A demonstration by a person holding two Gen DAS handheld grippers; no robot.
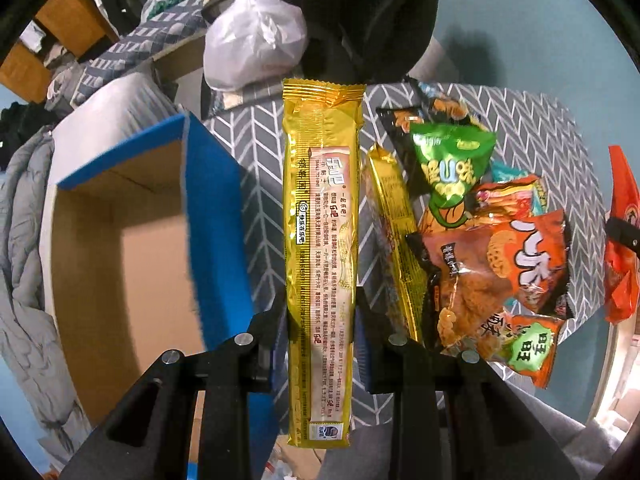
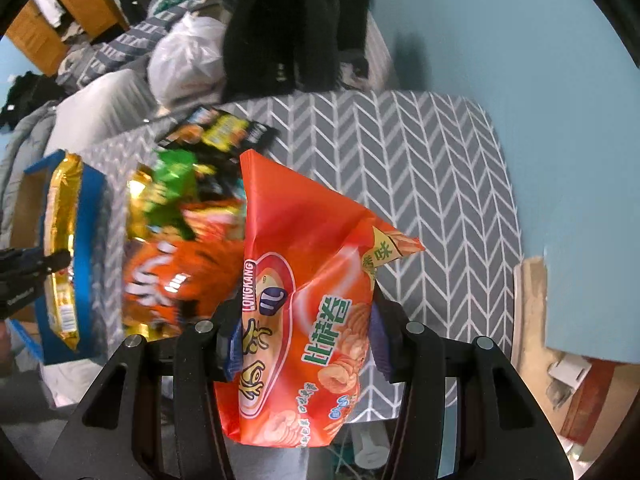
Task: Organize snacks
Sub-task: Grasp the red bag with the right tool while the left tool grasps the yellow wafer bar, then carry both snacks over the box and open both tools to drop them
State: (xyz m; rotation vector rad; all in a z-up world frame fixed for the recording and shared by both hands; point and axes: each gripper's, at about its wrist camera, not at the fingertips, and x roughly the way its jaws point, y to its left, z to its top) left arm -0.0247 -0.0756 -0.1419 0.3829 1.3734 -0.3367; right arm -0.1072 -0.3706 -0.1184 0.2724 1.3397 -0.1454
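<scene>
Left wrist: jaws clamp gold packet (image 1: 320, 264); right jaws clamp orange bag (image 2: 304, 300).

I see a white plastic bag (image 1: 252, 48) at upper centre of the left view, grey bedding (image 1: 24, 240) along its left edge, wooden furniture (image 1: 68, 20) upper left, and dark hanging clothes (image 2: 296, 28) atop the right view.
</scene>
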